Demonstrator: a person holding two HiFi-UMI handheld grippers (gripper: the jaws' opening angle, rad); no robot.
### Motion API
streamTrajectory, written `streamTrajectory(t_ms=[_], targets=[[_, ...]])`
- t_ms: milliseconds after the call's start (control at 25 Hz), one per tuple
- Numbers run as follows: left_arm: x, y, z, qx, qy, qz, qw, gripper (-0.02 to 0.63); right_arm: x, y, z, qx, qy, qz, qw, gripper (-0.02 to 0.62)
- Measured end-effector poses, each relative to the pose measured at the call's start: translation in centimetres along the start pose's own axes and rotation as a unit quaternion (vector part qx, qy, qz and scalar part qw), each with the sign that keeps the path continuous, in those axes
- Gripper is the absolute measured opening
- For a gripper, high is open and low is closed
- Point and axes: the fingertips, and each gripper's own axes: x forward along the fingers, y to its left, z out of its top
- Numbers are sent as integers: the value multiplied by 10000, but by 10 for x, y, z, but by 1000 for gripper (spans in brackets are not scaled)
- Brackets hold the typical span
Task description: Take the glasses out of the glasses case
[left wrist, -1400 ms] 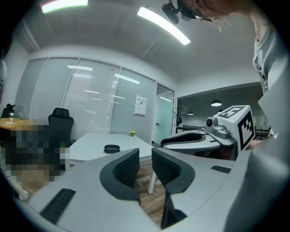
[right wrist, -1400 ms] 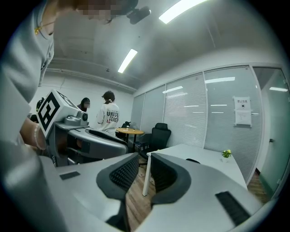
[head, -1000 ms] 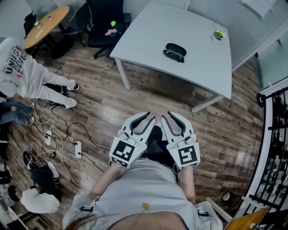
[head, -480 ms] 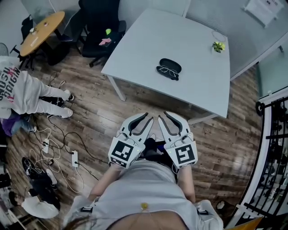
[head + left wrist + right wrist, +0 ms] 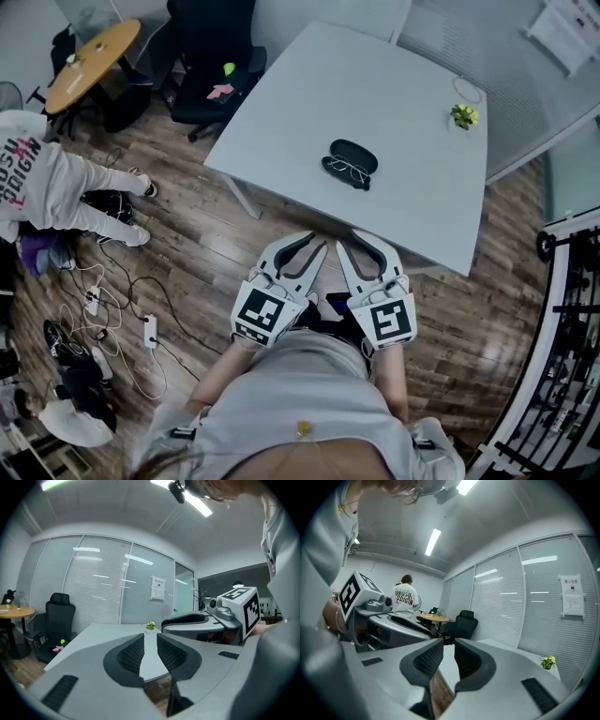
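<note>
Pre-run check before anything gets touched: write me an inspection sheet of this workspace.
Surface: white table, mostly bare.
Job's things: case on the table; glasses lying outside it, right beside it.
Clutter: small plant near the far edge.
Grippers: left gripper and right gripper short of the table's near edge, jaws slightly apart, empty.
Cables: power strip and cables on the floor, left.
Surroundings: person, round table, black chair.

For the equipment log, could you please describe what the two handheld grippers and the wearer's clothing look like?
Both the left gripper and right gripper are white shells with curved fingers lined in black ribbed pads. Each carries a cube with black-and-white square markers. The person wears a pale grey top.
</note>
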Motion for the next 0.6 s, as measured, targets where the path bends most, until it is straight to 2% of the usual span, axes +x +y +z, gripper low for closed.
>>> streamTrajectory(t_ms=[320,600], targets=[[27,13,6,1,55,32,10000,86,9,-26,-7,86,22,-85,9999,74],[60,26,12,39,106,-260,9996,86,22,-53,-14,149,132,-376,9991,74]])
